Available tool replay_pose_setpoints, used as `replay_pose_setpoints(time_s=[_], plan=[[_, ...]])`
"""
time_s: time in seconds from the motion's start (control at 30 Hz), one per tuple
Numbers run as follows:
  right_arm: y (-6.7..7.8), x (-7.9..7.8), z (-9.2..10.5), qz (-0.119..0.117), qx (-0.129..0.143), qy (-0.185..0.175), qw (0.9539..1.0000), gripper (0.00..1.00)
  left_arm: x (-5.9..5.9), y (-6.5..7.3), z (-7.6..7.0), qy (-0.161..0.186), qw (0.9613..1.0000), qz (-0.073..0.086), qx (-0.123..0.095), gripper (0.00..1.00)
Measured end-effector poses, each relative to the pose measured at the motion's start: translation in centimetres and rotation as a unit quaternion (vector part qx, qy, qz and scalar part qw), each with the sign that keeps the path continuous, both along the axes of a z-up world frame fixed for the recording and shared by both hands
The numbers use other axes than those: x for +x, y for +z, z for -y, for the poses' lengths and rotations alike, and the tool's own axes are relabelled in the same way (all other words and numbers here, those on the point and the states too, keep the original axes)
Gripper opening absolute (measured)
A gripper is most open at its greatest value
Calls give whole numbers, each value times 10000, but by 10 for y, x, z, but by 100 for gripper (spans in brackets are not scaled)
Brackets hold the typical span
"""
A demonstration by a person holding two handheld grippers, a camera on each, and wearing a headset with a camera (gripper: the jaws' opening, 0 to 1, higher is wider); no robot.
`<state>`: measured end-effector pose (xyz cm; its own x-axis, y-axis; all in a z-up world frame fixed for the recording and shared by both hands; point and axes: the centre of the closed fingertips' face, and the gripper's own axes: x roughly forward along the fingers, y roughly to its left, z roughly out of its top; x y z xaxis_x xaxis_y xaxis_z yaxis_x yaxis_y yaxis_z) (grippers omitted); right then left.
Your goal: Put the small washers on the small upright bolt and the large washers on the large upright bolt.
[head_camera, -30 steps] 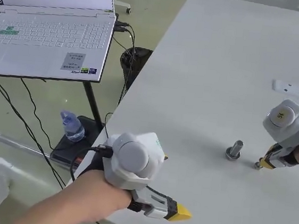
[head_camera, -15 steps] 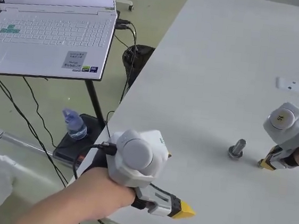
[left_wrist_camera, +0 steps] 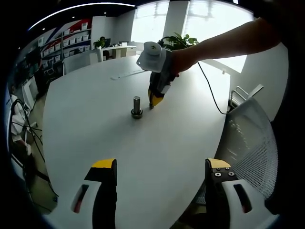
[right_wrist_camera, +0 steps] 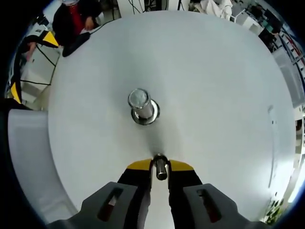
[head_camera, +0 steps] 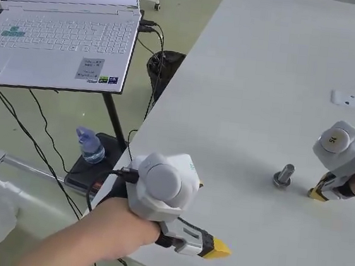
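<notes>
The right tongs (right_wrist_camera: 160, 166) are closed on the small bolt (right_wrist_camera: 161, 170), gripping its shank near the top. The bolt stands upright, and its foot seems to rest on the white worktop (head_camera: 265, 85). In the right gripper view the large bolt (right_wrist_camera: 142, 107) is straight ahead of these tongs, near the small bolt but not touching it. It also stands upright on its wide head with its shank pointing up.

Both bolts have their long axis vertical, so a washer has to drop over either one from above. While the tongs hold the small bolt's top, that bolt cannot take one.

The left tongs (left_wrist_camera: 160, 164) are wide apart and hold nothing. They hang near the worktop's front edge, well away from both bolts and pointing toward them across bare surface. The right hand is much the nearer to both bolts. Judging by this, the right tongs must first let go and lift straight off without tipping the small bolt.
</notes>
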<state>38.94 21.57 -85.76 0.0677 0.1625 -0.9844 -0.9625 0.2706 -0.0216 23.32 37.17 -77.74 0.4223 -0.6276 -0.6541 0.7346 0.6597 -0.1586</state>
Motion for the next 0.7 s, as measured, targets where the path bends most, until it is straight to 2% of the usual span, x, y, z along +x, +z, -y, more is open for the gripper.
replay_pose_setpoints(time_s=[0.7], plan=[[1,0,3,17,42,-28,10000,14,-2,0,4,-33,10000,-6,1,74]])
